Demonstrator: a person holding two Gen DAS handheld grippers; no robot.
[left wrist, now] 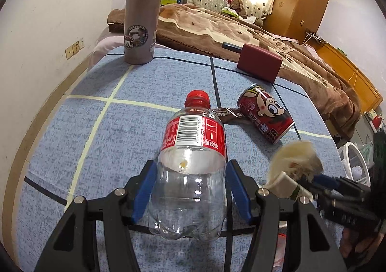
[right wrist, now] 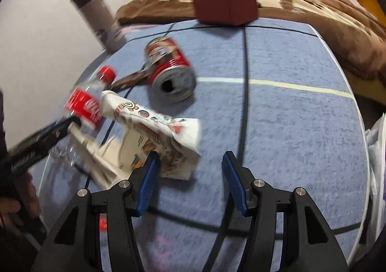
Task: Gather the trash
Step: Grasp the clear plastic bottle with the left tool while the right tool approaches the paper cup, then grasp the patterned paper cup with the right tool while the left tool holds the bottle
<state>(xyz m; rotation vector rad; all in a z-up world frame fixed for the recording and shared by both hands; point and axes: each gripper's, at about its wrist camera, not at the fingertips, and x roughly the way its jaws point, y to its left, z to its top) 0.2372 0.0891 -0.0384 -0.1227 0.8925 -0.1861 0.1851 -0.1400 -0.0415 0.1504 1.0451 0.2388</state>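
Observation:
A clear plastic bottle (left wrist: 190, 175) with a red cap and red label sits between my left gripper's (left wrist: 190, 165) blue pads, base toward the camera, and both pads press on its sides. In the right wrist view the bottle (right wrist: 84, 105) appears at the left, beside one black finger (right wrist: 48, 138) of the left gripper. A crumpled white printed paper wrapper (right wrist: 154, 132) lies against my right gripper's (right wrist: 190, 155) left pad. The right pad is free, so the jaws stand open. A red cartoon can (left wrist: 265, 115) lies on its side, and a brown wrapper (left wrist: 226, 114) lies next to it.
A grey thermos (left wrist: 142, 16) and a dark red box (left wrist: 259, 64) stand at the far edge of the blue tablecloth (left wrist: 96, 127). Behind them is a bed with a brown blanket (left wrist: 241, 28). A white bin with a bag (left wrist: 357, 163) stands off the table's right side.

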